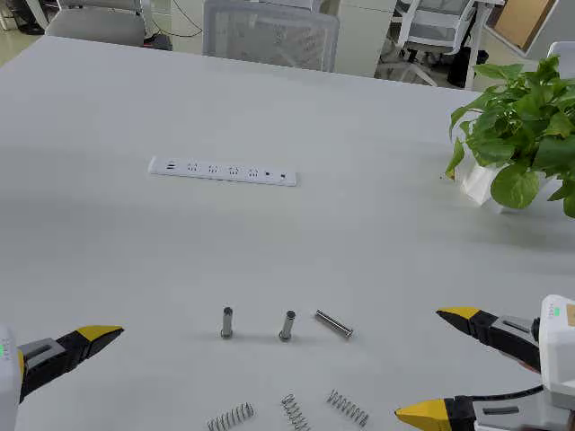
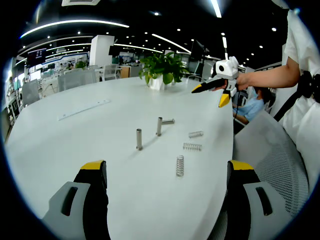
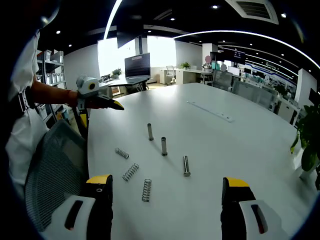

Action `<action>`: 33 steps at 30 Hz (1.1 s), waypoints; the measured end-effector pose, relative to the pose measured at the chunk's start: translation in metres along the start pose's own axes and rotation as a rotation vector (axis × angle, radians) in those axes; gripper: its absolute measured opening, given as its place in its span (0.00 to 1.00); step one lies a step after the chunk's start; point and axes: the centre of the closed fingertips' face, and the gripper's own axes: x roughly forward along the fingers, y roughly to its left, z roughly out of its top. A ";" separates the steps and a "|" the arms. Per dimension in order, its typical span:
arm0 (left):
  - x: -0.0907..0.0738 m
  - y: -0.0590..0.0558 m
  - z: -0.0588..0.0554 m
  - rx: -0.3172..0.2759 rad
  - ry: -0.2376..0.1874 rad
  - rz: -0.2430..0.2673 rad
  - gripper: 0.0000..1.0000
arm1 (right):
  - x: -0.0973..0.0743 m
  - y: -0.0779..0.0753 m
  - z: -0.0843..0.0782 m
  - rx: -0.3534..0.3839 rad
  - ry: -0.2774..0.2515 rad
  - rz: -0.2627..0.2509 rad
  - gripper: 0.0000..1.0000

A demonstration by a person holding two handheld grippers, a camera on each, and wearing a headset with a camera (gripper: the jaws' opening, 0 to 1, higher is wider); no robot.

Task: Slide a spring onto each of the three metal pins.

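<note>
So both grippers are down at the near side of the table (image 1: 377, 242), and both are holding nothing. The left gripper (image 2: 167, 166) is near left and the right gripper (image 1: 420, 363) near right, each with its jaws spread well apart. The three pins sit in a row between them. The left pin (image 1: 226, 321) and middle pin (image 1: 287, 325) stand upright, and the right pin (image 1: 333, 324) lies flat on its side near the middle one without touching it. None of them has a spring on it yet. The springs lie loose on the table, nearer than the pins: left spring (image 1: 231, 417), middle spring (image 1: 295, 411), right spring (image 1: 347, 407). They're all apart from each other and from the pins. Farther out a white power strip (image 1: 222, 171) lies around mid-table, and a plant (image 1: 521, 135) in a white pot sits at the far right. Chairs (image 1: 269, 31) line the far edge.
</note>
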 end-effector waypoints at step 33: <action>0.006 0.014 -0.002 -0.028 -0.022 -0.004 0.99 | 0.085 -0.030 0.025 -0.059 0.202 0.086 0.48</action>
